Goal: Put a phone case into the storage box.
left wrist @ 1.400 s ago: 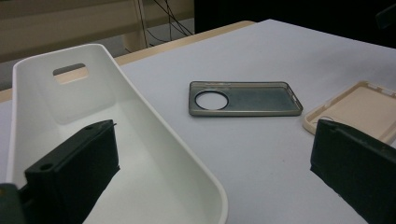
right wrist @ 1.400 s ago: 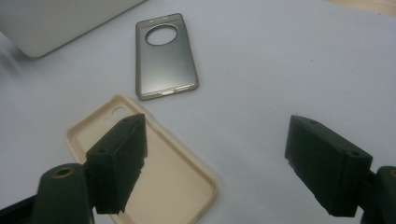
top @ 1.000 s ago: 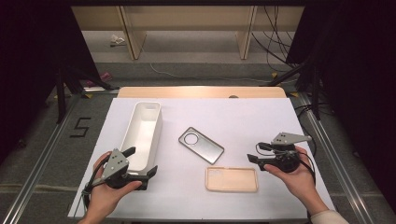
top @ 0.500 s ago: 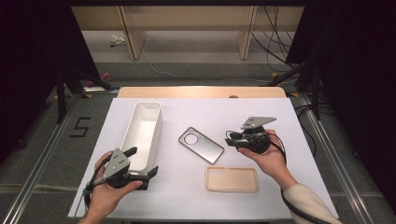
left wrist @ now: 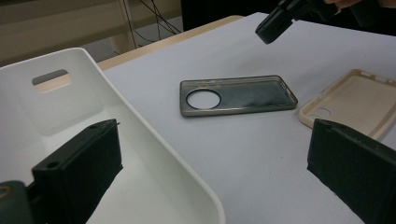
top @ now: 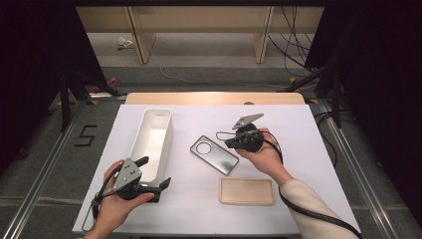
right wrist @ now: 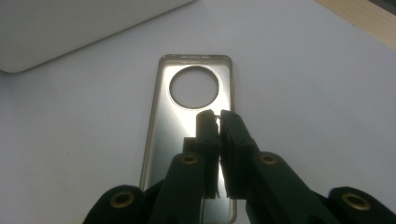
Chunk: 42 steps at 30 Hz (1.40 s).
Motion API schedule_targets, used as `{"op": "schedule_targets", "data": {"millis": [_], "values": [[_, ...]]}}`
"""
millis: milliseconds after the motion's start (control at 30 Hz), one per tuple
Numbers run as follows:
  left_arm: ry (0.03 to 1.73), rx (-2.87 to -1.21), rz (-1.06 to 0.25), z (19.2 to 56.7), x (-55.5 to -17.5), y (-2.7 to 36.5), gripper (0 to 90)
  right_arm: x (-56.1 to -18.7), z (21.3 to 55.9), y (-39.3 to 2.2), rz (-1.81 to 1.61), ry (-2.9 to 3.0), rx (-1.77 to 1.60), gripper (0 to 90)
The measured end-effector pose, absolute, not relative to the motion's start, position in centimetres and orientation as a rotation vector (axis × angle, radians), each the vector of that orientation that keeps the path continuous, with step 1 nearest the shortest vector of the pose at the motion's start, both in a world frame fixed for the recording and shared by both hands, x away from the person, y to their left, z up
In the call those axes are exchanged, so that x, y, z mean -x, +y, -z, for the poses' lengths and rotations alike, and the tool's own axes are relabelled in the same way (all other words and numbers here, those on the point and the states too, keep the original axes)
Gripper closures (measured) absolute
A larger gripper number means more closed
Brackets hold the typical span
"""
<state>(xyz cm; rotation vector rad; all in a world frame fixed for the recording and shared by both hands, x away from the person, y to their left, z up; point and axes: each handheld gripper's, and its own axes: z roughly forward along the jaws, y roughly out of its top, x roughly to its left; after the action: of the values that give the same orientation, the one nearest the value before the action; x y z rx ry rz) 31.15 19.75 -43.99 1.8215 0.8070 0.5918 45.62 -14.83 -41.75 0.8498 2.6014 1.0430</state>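
Now the right gripper (top: pixel 224 140), jaws just closed empty, has moved over the grey case (top: pixel 214 155); left gripper (top: pixel 154 175) gapes on the white tabletop (top: pixel 308 129).

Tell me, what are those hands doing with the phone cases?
A person holds a gripper in each hand over a white table. The right gripper has just closed its jaws, with nothing between them, and hangs above the grey case. The left gripper is open beside the white bin. The beige case lies untouched near the table's front edge.
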Motion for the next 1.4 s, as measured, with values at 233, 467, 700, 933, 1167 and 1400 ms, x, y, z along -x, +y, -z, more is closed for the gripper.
{"op": "schedule_targets", "data": {"millis": [233, 467, 700, 933, 1167, 1400], "values": [[0.789, -1.835, -0.594, 44.0, -31.1, 19.5, 2.7, -47.7, 43.0, -13.1, -0.901, 2.638, -0.845, 90.0], [0.788, -1.835, -0.598, 44.0, -31.0, 19.5, 2.8, -48.9, 44.2, -10.8, -0.806, 2.685, -0.819, 90.0], [0.786, -1.833, -0.598, 44.0, -31.0, 19.5, 2.8, -49.9, 45.6, -8.7, -0.722, 2.706, -0.783, 90.0], [0.782, -1.831, -0.597, 43.9, -30.9, 19.5, 2.9, -50.2, 46.5, -8.1, -0.676, 2.698, -0.787, 90.0], [0.781, -1.834, -0.594, 44.0, -30.9, 19.4, 2.9, -50.5, 46.7, -8.1, -0.684, 2.68, -0.829, 90.0], [0.781, -1.832, -0.593, 44.0, -30.9, 19.4, 2.9, -50.7, 46.7, -8.7, -0.64, 2.661, -0.89, 90.0]]}}
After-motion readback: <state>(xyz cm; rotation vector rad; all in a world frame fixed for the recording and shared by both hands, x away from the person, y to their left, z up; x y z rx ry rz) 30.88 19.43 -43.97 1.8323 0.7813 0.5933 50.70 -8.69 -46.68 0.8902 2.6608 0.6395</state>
